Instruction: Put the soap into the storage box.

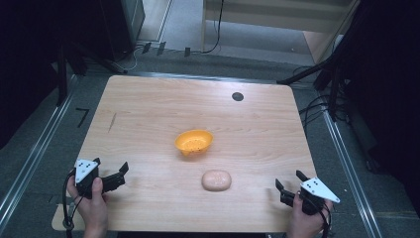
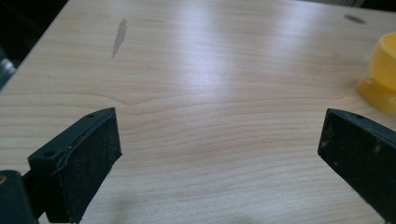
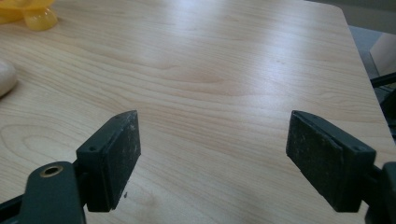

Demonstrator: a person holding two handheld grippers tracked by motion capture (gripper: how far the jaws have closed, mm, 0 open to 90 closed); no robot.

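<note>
**A:** Where's the bread roll (image 1: 216, 180) relative to the two grippers?

**B:** Near the front edge of the table (image 1: 148, 114), between them but nearer the right gripper (image 1: 287, 187). From that gripper it lies to its left, about level with it. In the right gripper view it's a pale sliver at the left edge (image 3: 5, 77), well apart from the jaws.

**A:** Long axis?

**B:** Runs roughly left-right across the table, so parallel to the front edge. The right gripper would meet it end-on coming from the side; I'd turn in and close across the short width.

**A:** And the bowl (image 1: 193, 141)?

**B:** Orange, just behind the roll, slightly to its left. Not touching. In the left gripper view it sits at the far right edge (image 2: 380, 74).

**A:** Left gripper (image 1: 121, 173)?

**B:** At the front left corner, pointed toward the centre, further from the roll than the right one.

**A:** Jaw state?

**B:** Both spread wide, nothing between the pads except bare wood. Neither holds or touches anything. Whether the jaw tips rest on the table or hover just above, I can't tell.
</note>
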